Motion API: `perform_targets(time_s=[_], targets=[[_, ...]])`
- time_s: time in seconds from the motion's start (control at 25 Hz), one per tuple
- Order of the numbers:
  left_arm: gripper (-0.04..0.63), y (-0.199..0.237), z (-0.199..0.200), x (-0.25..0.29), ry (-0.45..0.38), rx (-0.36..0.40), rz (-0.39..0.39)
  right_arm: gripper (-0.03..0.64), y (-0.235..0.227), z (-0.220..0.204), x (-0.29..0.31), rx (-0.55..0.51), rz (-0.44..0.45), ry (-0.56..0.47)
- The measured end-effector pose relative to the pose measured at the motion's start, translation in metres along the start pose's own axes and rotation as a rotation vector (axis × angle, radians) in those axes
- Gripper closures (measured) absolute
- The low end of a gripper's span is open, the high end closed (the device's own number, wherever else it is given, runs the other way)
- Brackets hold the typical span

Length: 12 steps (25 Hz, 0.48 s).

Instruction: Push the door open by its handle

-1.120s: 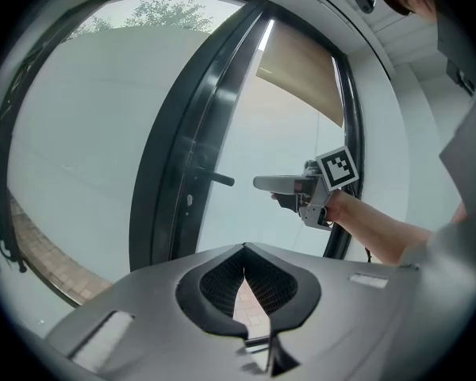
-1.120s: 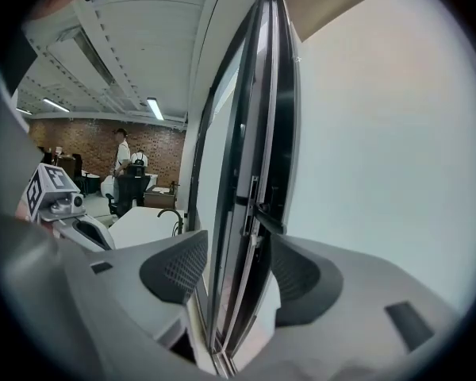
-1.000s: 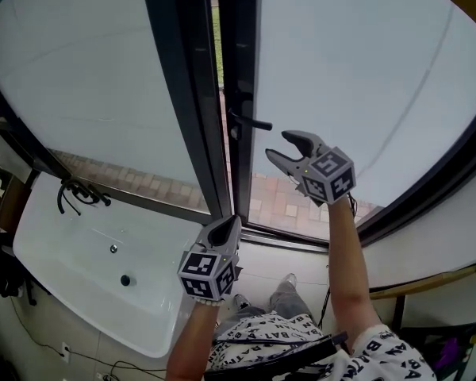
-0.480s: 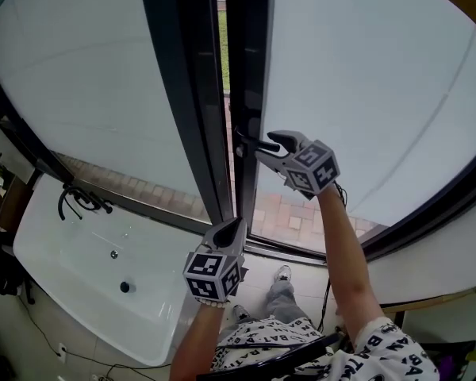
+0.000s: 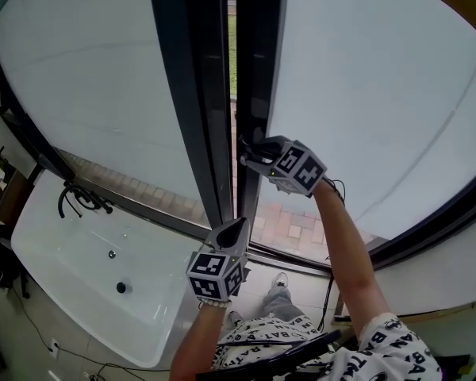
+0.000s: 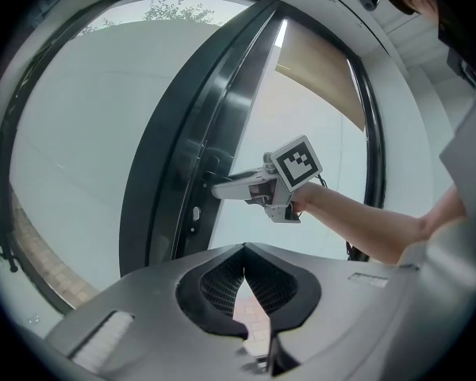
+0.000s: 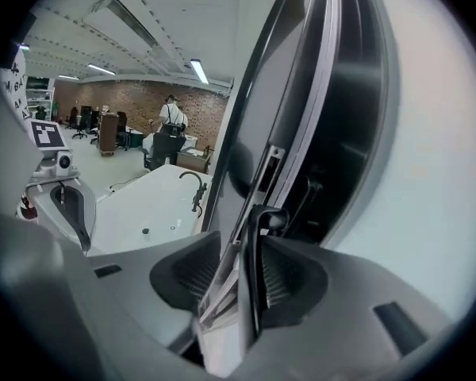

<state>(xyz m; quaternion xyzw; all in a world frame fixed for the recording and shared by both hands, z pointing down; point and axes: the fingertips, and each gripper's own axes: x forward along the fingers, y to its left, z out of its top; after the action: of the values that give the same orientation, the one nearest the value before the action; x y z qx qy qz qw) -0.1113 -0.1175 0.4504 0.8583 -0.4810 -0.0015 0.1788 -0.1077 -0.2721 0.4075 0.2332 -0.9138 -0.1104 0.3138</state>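
The dark-framed glass door [image 5: 258, 70] stands slightly ajar, with a strip of green outside showing in the gap. Its black lever handle [image 5: 248, 144] [image 7: 258, 244] juts from the door's edge. My right gripper [image 5: 252, 154] [image 7: 238, 272] has reached it. Its jaws have just been closing, and the handle lies between them close to the right pad, with a gap still showing on the left. The left gripper view shows its fingers [image 6: 234, 187] at the handle. My left gripper [image 5: 232, 227] [image 6: 242, 272] hangs lower, shut on nothing, in front of the frame's foot.
The fixed glass pane with its dark frame post [image 5: 194, 94] stands left of the door. A white bathtub [image 5: 79, 268] with a black tap [image 5: 79, 195] lies at lower left. In the right gripper view a person [image 7: 170, 129] stands far off in the room.
My right gripper has moved left and up to the handle, rolled, and its jaws have narrowed around it. My left gripper has drifted slightly right and stays shut.
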Motion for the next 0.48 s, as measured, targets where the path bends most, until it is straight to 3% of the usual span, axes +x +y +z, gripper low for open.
perform_targets(time_s=[0.04,0.12,0.48], targets=[[0.595,0.000,-0.001,0.001,-0.002,-0.001,0.002,0.455,0.000,-0.001,0.001,-0.004,-0.007,0.004],[0.595,0.001,-0.003,0.003,-0.004,-0.004,0.004,0.528,-0.004,-0.003,0.002,-0.007,-0.031,0.011],[0.595,-0.001,-0.003,0.016,-0.005,-0.018,-0.017,0.535,-0.006,-0.005,0.004,0.069,0.036,-0.042]])
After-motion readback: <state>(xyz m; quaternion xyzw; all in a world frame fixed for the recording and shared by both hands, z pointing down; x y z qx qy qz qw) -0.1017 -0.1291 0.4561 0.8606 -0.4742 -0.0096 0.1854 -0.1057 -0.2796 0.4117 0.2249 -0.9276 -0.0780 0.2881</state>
